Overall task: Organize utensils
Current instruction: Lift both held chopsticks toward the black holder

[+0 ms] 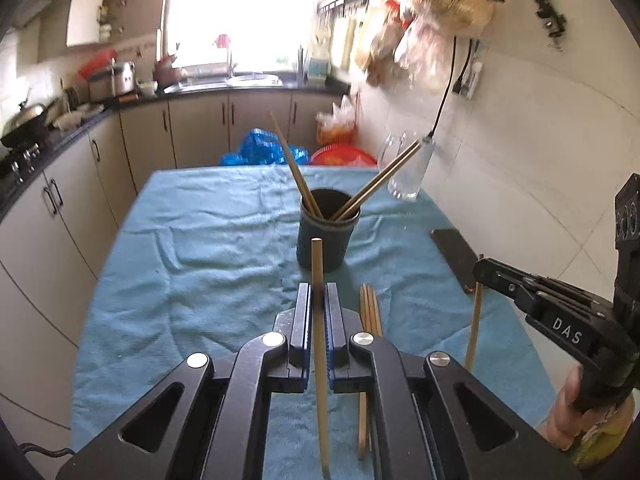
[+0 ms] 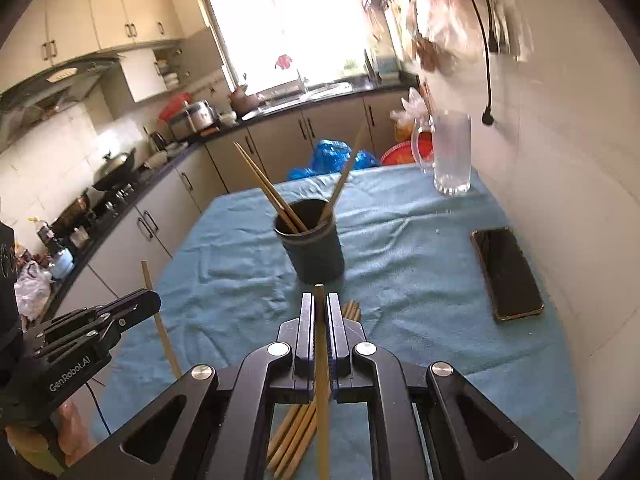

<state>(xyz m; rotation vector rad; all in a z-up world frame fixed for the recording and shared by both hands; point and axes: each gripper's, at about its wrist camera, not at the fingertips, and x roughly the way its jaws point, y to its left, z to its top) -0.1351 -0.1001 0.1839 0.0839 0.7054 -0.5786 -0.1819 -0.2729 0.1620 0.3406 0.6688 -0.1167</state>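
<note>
Above the counter (image 1: pixel 180 240), before the dark cup (image 1: pixel 326 236), our left gripper (image 1: pixel 319 304) and right gripper (image 2: pixel 319 312) each had jaws pinching one chopstick (image 1: pixel 318 320) (image 2: pixel 320 360).

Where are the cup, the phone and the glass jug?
cup (image 2: pixel 316 256), right wrist view, front wall.
phone (image 2: pixel 508 276), right wrist view, middle of screen.
glass jug (image 2: pixel 452 152), right wrist view, body.

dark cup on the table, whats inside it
The dark cup holds chopsticks leaning out left and right, about four. Their lower ends and the cup bottom are hidden by its wall.
</note>
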